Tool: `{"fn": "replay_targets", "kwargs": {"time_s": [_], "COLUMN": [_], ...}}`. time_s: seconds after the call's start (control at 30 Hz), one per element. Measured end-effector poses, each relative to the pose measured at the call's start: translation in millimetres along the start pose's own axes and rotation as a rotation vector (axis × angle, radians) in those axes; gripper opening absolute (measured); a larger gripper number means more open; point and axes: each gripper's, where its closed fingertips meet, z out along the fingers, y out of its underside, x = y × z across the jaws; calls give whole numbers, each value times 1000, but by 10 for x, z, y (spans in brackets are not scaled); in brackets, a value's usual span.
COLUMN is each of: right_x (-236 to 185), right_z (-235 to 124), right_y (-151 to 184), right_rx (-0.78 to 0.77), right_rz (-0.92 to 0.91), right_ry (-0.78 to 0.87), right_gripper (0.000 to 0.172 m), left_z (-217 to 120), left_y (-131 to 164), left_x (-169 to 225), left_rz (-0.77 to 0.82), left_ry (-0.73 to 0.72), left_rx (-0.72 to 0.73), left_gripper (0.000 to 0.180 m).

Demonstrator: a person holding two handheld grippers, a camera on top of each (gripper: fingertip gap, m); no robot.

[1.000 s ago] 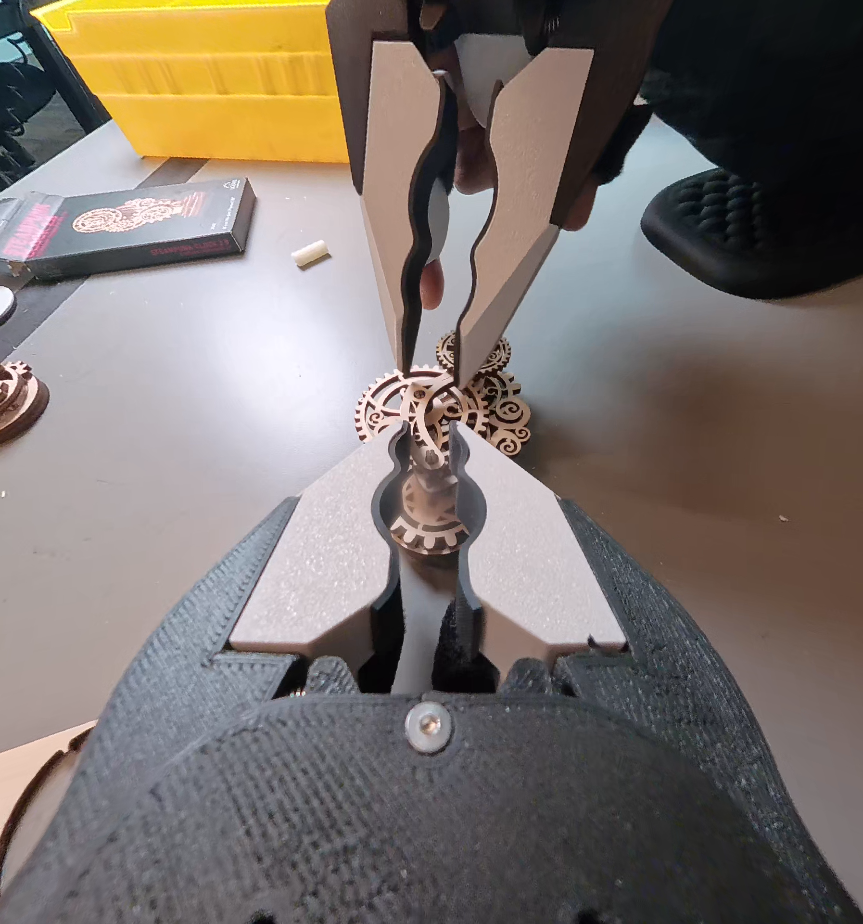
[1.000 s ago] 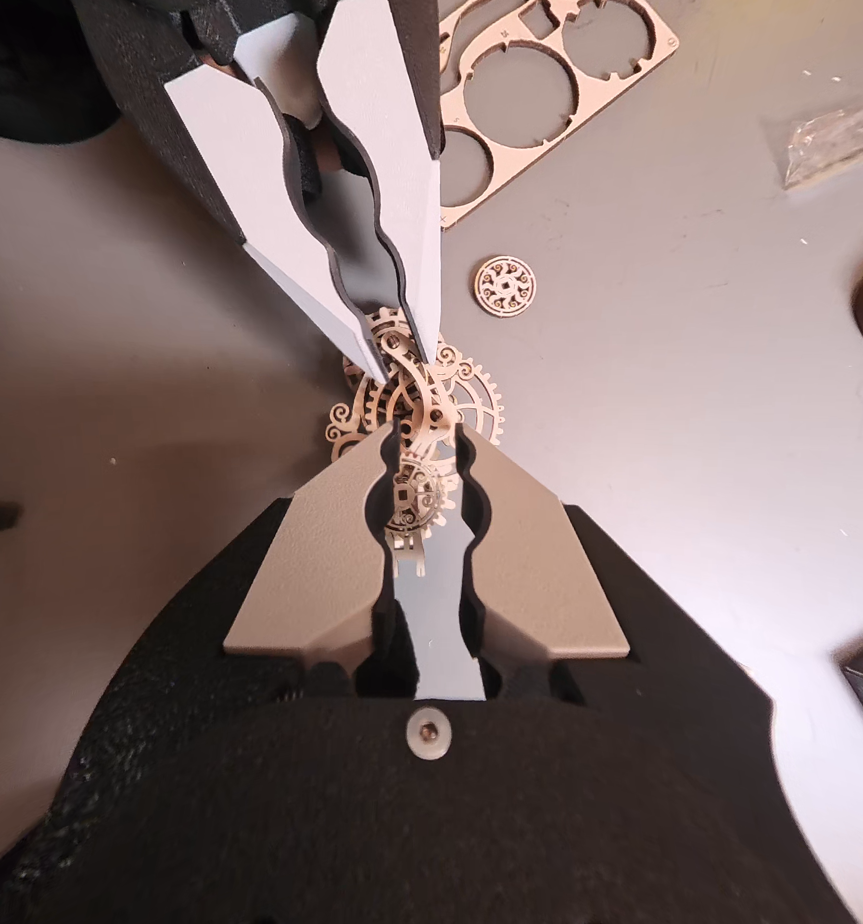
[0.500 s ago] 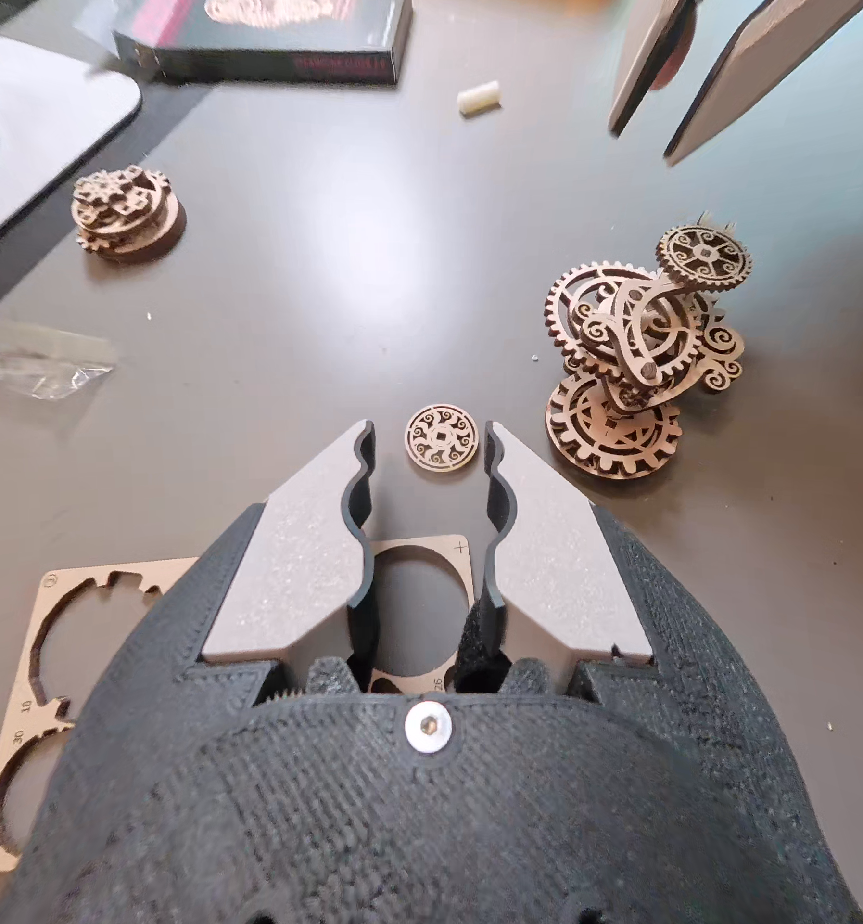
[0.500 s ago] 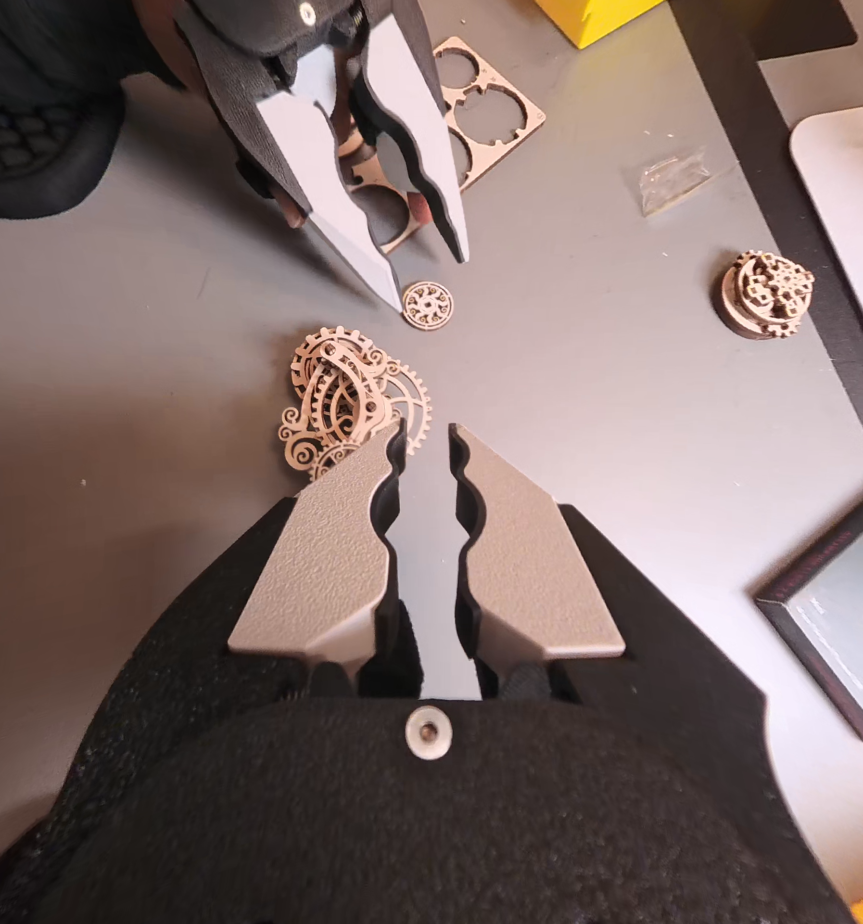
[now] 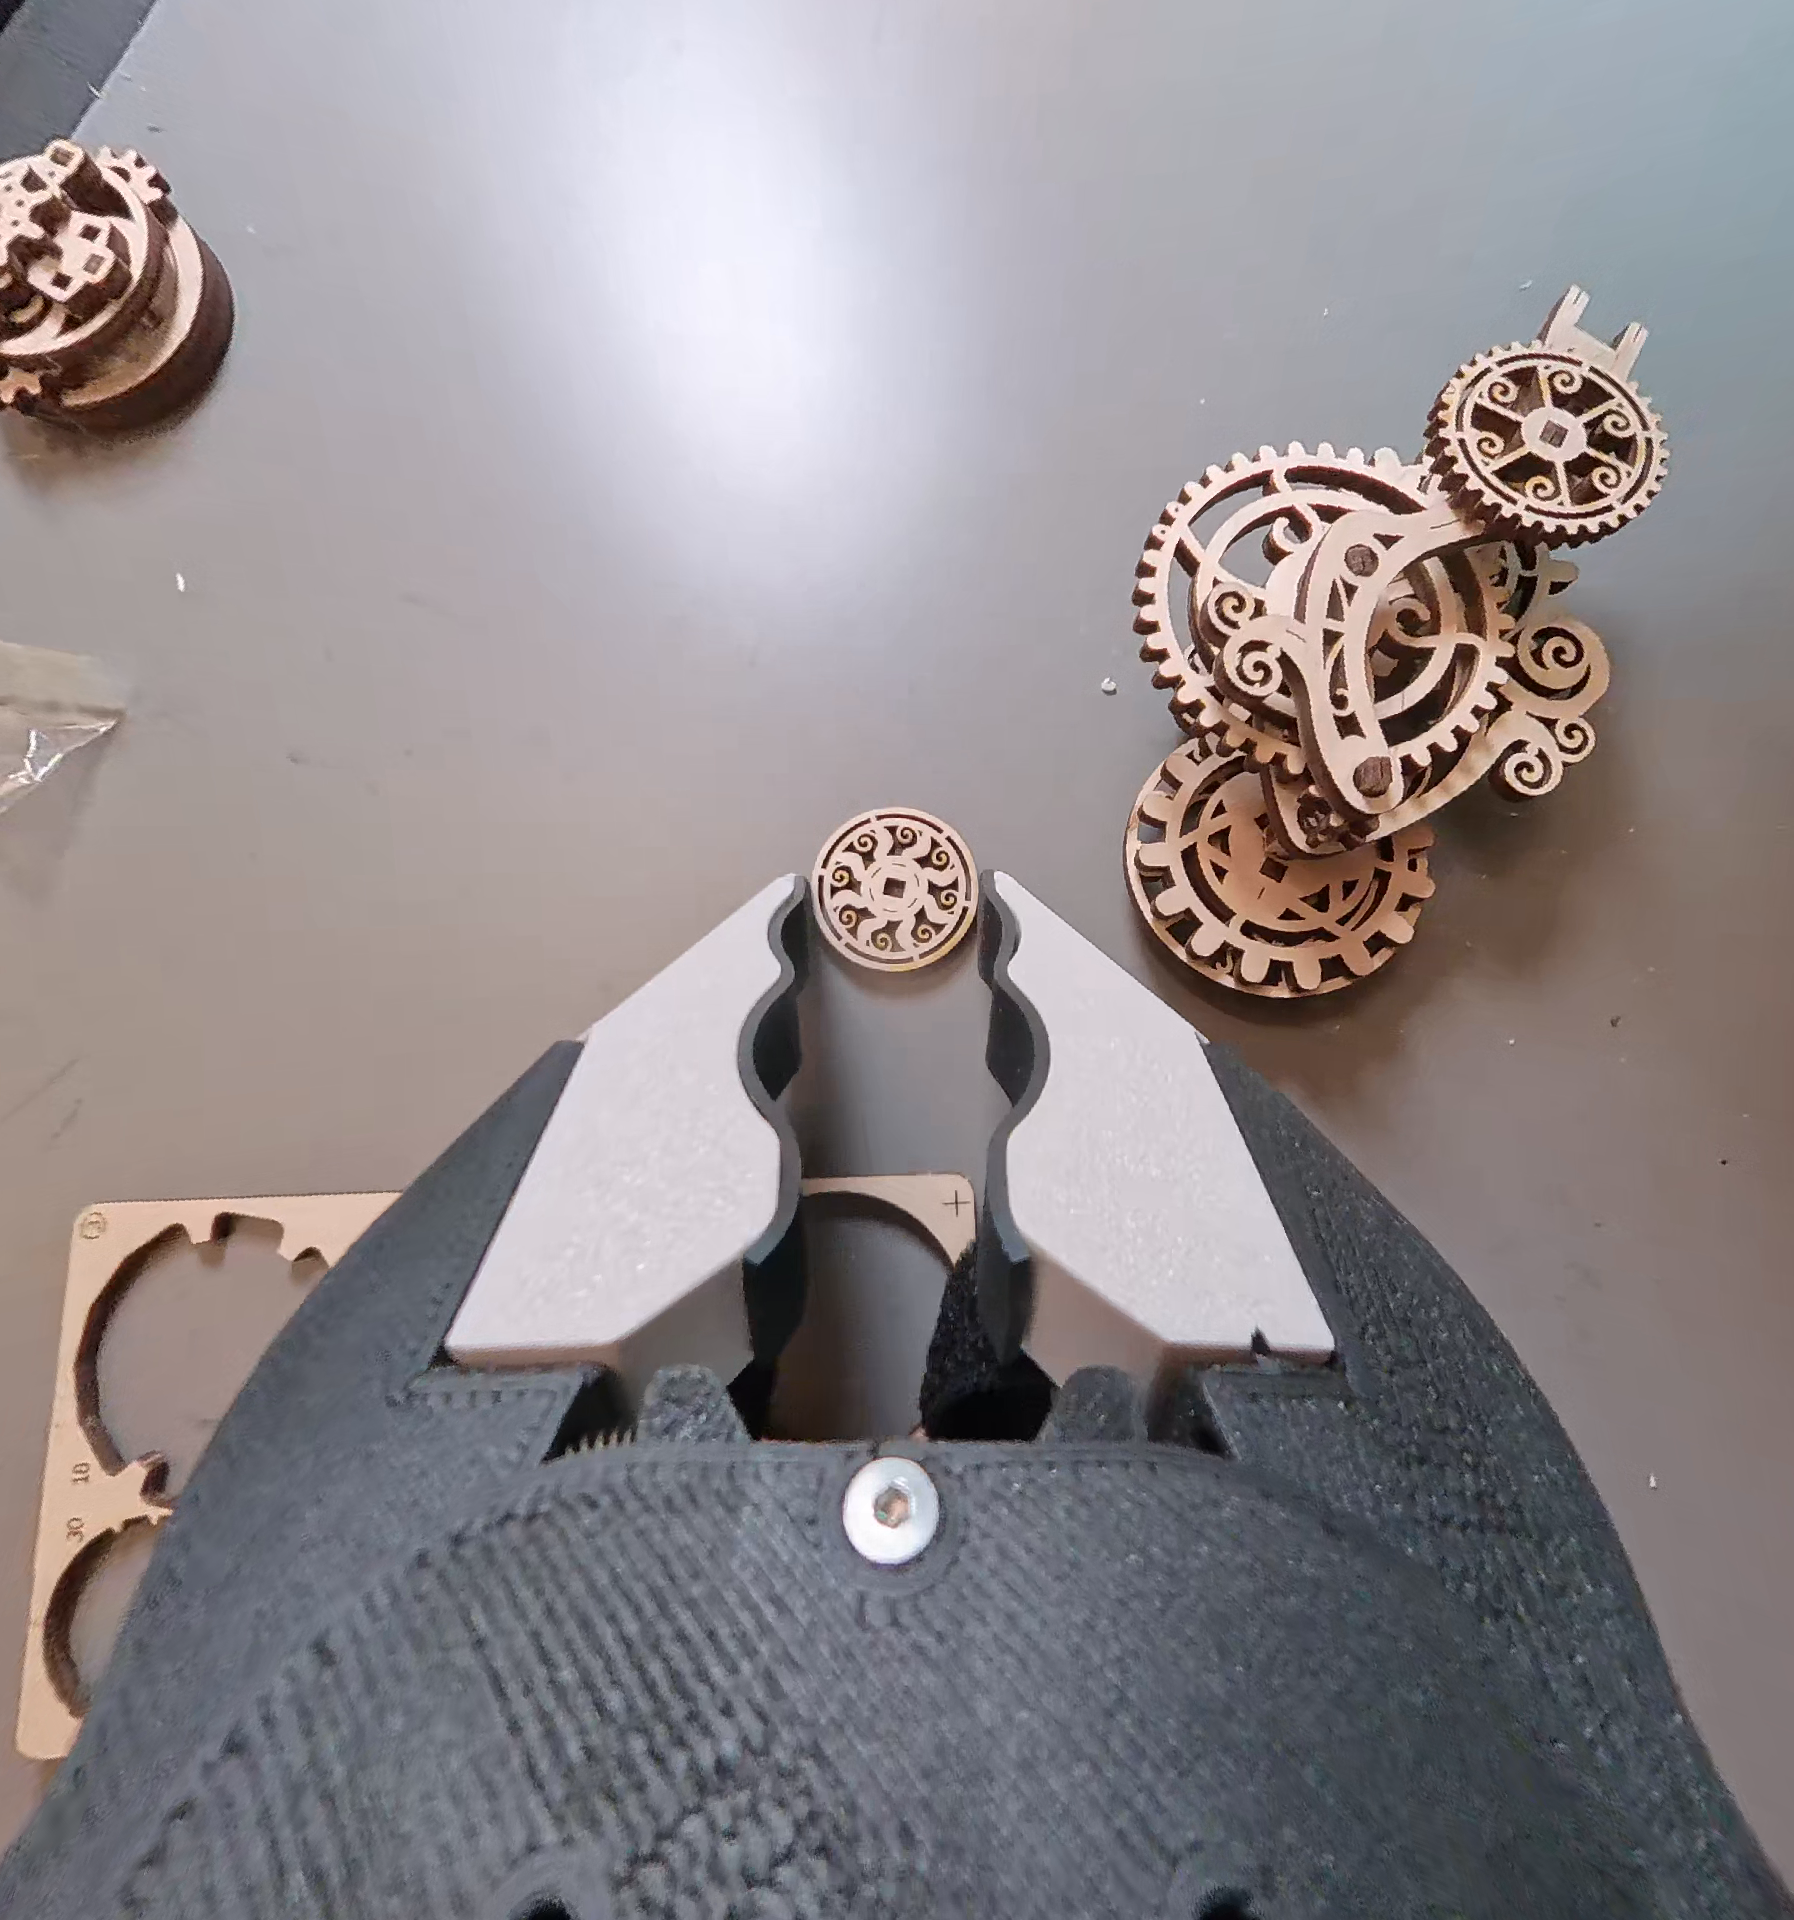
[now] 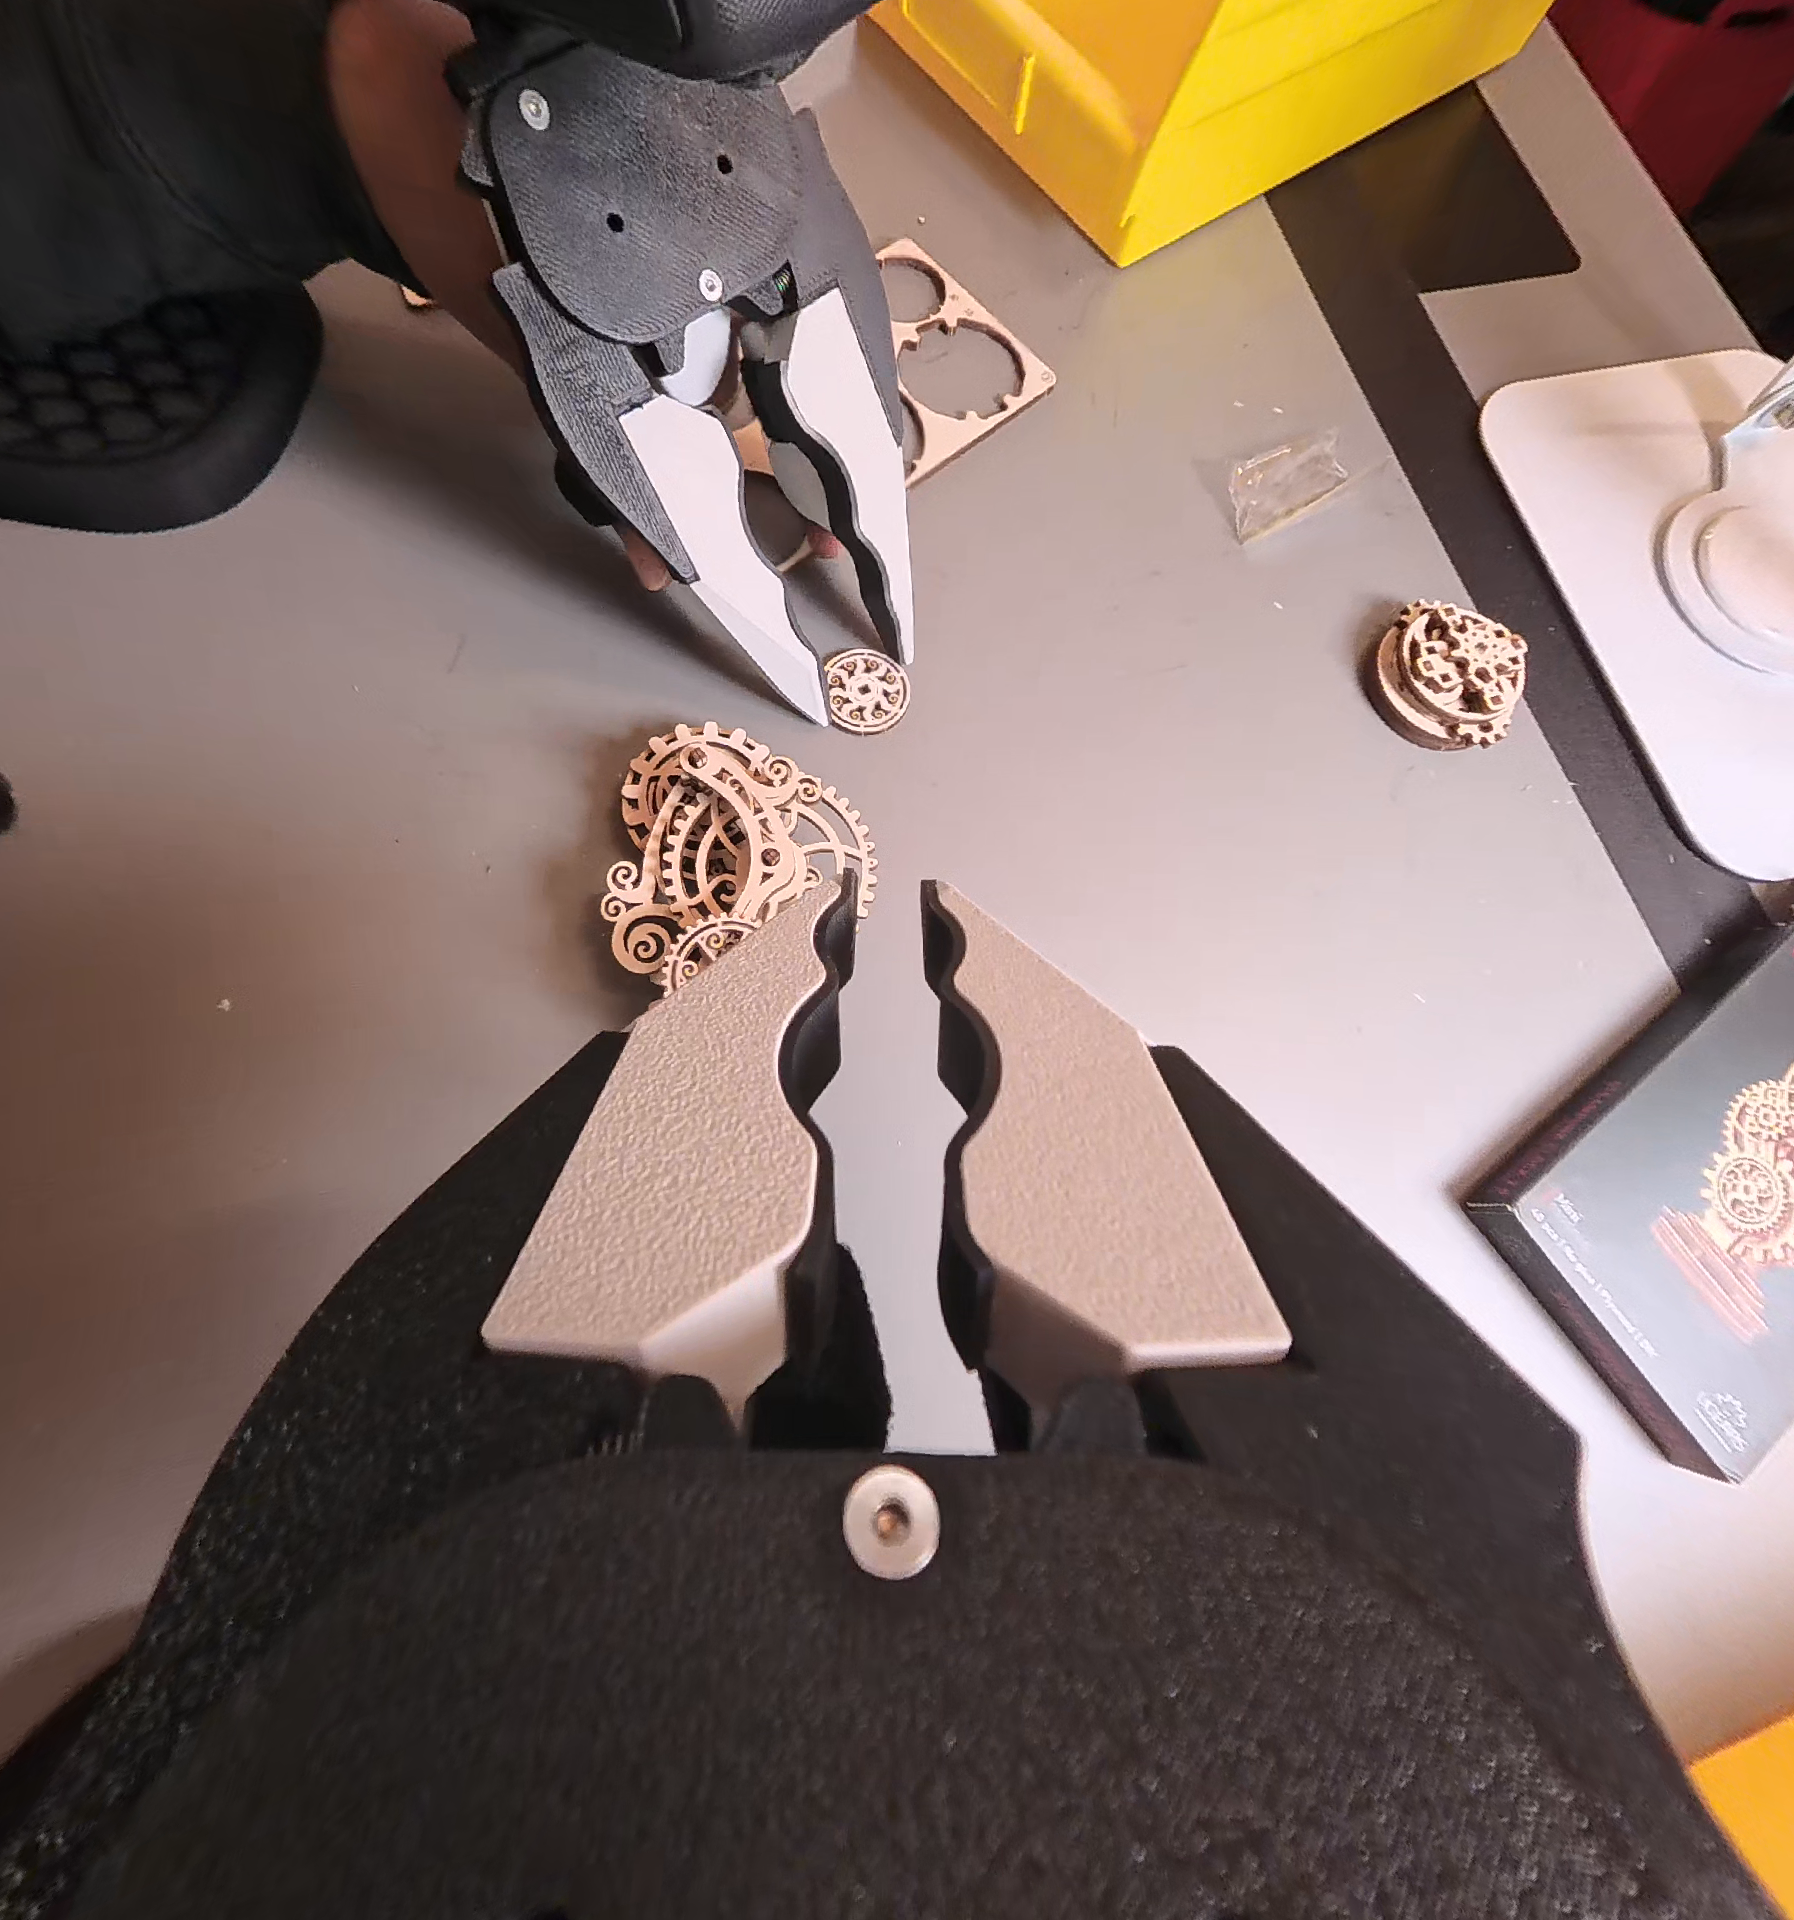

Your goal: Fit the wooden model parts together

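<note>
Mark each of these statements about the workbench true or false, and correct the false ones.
1. The small round disc lies flat on the table between the left gripper's fingertips. True.
2. The right gripper is clamped on the gear assembly. False: its fingers are apart with bare table between them, and the assembly stands beside them.
3. A yellow bin sits at the far edge of the table. True.
4. The cut-out wooden sheet still holds all its round parts. False: its round openings are empty.
5. A second small wooden assembly stands apart from the gear assembly. True.
</note>
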Motion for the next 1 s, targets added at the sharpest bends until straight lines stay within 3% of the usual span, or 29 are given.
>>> {"fn": "replay_targets", "kwargs": {"time_s": [0.17, 0.3, 0.37, 0.63, 1.0], "right_x": [-34, -113, -168, -296, -299], "right_z": [4, 58, 93, 286, 446], "right_y": [46, 150, 175, 242, 247], "right_rx": [3, 27, 45, 77, 125], "right_rz": [-19, -58, -79, -111, -14], "right_ry": [-4, -10, -17, -46, -105], "right_gripper": [10, 11, 11, 15, 24], "left_z": [-57, -322, -325, -76, -67], "left_y": [-119, -607, -689, -588, -590], "left_x": [-69, 337, 551, 681, 688], "left_rz": [92, 115, 135, 256, 286], "left_ry": [-73, 51, 119, 137, 204], "left_rx": [57, 244, 236, 89, 128], "left_gripper": [30, 30, 30, 30, 30]}}
